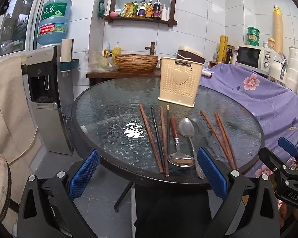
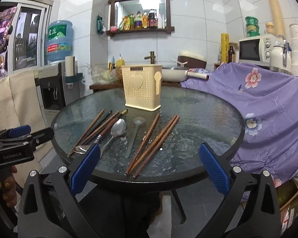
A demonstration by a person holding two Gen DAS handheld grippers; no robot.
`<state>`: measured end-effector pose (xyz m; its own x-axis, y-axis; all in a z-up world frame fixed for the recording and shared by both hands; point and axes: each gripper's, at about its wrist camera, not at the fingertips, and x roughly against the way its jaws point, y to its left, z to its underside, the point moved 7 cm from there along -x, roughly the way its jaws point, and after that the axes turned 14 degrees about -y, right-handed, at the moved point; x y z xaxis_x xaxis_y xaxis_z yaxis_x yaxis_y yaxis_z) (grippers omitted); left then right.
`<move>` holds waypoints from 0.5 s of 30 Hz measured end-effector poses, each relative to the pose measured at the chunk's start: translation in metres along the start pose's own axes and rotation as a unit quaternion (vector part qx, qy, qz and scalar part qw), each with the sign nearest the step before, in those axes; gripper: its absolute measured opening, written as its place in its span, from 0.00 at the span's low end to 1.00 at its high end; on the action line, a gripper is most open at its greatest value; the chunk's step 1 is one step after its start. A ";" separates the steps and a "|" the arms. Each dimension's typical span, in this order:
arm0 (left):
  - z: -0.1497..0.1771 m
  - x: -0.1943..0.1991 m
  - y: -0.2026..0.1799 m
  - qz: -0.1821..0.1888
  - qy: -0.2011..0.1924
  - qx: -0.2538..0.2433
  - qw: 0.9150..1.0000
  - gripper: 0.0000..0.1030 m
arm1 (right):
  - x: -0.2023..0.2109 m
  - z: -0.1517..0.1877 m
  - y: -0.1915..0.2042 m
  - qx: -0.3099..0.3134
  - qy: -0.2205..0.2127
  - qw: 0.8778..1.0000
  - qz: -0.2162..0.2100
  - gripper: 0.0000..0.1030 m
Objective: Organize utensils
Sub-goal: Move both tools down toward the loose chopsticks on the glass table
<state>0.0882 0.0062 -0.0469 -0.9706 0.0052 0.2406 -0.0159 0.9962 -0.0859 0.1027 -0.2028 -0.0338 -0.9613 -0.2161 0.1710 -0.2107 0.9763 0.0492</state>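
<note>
Both tools hang spread wide and empty before the near rim of the round glass table (image 1: 101, 107).

The left tool (image 1: 148, 175) and right tool (image 2: 150, 168) each hold nothing, blue pads parted. Taking the cream utensil holder (image 1: 178, 83) at the far side of the table as landmark: in front of it lie four chopsticks (image 1: 150, 136), brown and dark, side by side. Just right of them a wooden-handled spoon (image 1: 177, 146) and a metal spoon (image 1: 186, 130) lie head to tail, then a clear plastic spoon (image 2: 134, 134), then three brown chopsticks (image 2: 153, 144) farther right.
</note>
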 end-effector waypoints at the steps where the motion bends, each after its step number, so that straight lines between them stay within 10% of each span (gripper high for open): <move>1: 0.000 -0.006 0.002 0.001 0.006 0.002 1.000 0.94 | -0.006 0.001 -0.003 -0.005 0.009 1.000 -0.005 0.95; 15: -0.015 -0.098 0.029 -0.006 0.079 -0.004 0.997 0.87 | -0.107 0.002 -0.050 -0.009 0.121 0.992 0.024 0.95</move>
<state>0.1863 0.0363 -0.0584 -0.9208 0.0066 0.3901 -0.0242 0.9970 -0.0740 0.2157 -0.2286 -0.0569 -0.8985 -0.1687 0.4052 -0.1615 0.9855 0.0522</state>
